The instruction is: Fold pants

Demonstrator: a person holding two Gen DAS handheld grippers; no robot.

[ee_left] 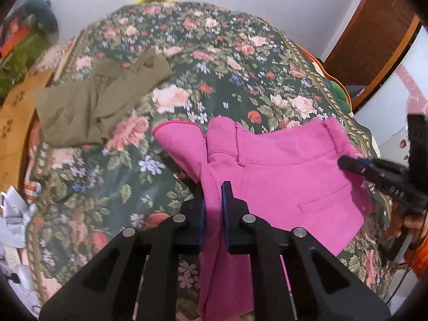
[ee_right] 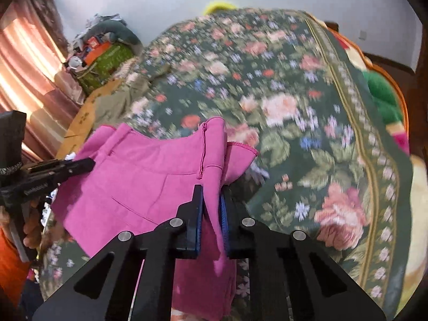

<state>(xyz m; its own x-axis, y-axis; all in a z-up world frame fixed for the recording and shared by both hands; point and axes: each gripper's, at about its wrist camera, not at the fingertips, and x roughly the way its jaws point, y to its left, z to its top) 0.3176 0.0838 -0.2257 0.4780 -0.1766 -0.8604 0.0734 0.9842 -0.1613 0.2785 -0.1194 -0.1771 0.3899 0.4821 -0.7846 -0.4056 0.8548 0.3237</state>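
Observation:
Pink pants (ee_left: 281,176) hang by their waistband above a floral bedspread (ee_left: 214,61). My left gripper (ee_left: 213,187) is shut on one end of the waistband. The right gripper (ee_left: 345,164) shows at the right of the left wrist view, pinching the other end. In the right wrist view my right gripper (ee_right: 212,191) is shut on the pink pants (ee_right: 139,184), and the left gripper (ee_right: 88,164) grips them at the left. The legs hang down below both grippers, out of sight.
Folded olive-green pants (ee_left: 88,107) lie on the bedspread at the far left. A cardboard box (ee_left: 13,123) and clutter stand beside the bed on the left. A wooden door (ee_left: 374,34) is at the right. Curtains (ee_right: 24,61) hang at the left.

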